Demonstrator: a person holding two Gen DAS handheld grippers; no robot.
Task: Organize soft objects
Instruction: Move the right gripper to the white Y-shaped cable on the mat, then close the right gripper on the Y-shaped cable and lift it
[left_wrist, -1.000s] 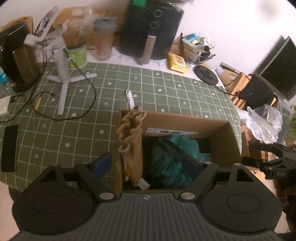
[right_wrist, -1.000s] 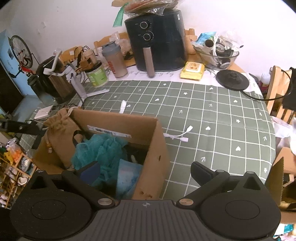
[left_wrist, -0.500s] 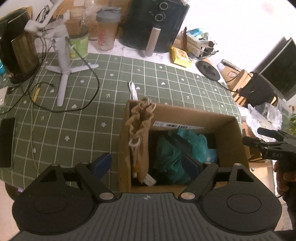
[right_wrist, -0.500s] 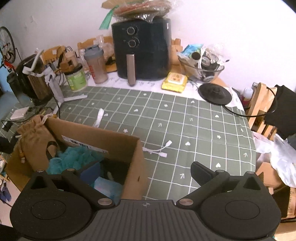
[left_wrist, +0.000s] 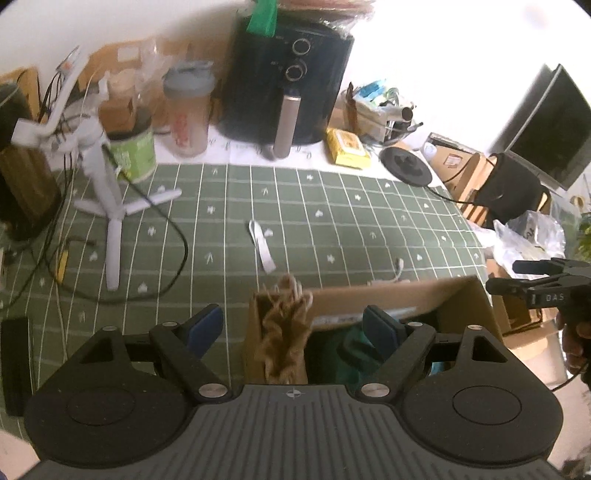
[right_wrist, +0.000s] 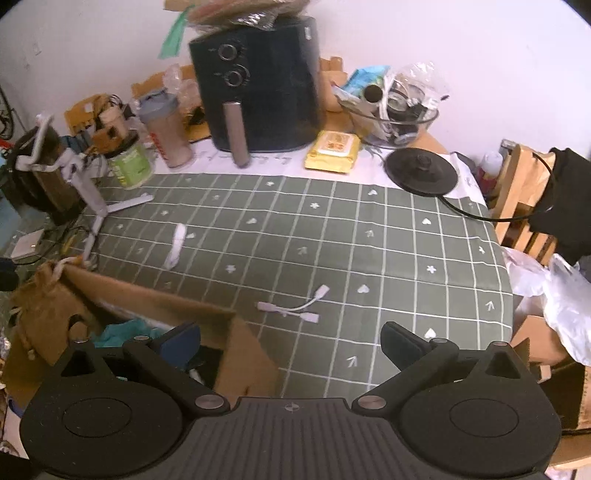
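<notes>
Teal soft things (left_wrist: 347, 354) are lying inside the cardboard box (left_wrist: 461, 306), a tan drawstring pouch (left_wrist: 286, 332) hanging over its wall. Left gripper (left_wrist: 293, 325) and right gripper (right_wrist: 291, 341), both wide open and empty, are drawing back compared with a second ago, so packing is seeming almost finished.

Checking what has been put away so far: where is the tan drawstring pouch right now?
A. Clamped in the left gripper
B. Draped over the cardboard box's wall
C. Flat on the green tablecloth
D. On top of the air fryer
B: the tan drawstring pouch hangs over the wall of the cardboard box, and no gripper holds it.
</notes>
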